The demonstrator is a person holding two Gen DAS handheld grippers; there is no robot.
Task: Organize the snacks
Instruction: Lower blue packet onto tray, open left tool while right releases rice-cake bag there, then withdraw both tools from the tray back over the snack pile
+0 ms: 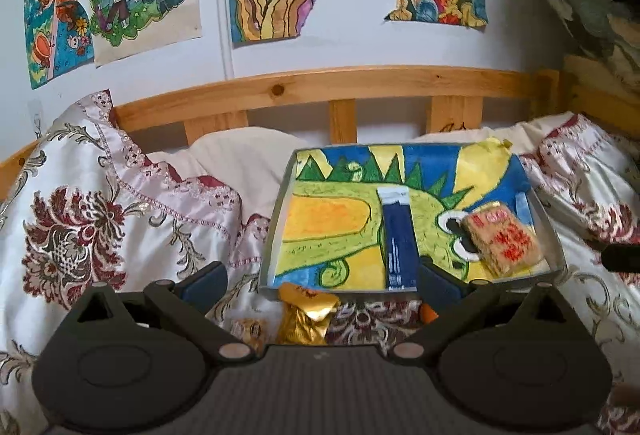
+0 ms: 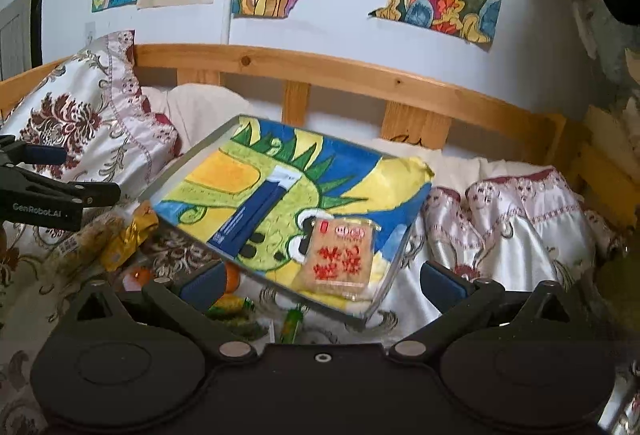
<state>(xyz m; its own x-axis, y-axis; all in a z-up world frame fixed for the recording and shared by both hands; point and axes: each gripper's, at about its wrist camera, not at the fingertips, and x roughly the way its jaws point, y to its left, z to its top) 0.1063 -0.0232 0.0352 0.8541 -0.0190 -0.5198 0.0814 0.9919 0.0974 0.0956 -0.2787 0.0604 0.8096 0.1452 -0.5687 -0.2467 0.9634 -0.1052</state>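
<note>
Resting on a bed covered by a floral quilt (image 1: 100,203), a shallow grey tray (image 1: 276,219) is lined with a bright dinosaur drawing. Two snacks lie inside it: a dark blue stick pack (image 1: 398,235) near the middle and a clear-wrapped square cracker pack with red print (image 1: 502,239) toward the tray's right end; the two are apart.

Left gripper (image 1: 322,277): fingers spread wide and empty, hovering over the tray's near edge. Directly below them, on the quilt just outside the tray, lies a gold foil wrapper (image 1: 306,315), with a small brown-wrapped snack (image 1: 248,329) beside it.

Right gripper (image 2: 322,281): fingers likewise spread and holding nothing, positioned near the tray's near right corner, close to the cracker pack (image 2: 340,255). Further loose snacks, including an orange piece (image 2: 232,279) and green-wrapped items (image 2: 290,325), lie on the quilt under the tray's near edge; details are blurred.

A wooden bed rail (image 1: 320,83) runs behind the tray.
</note>
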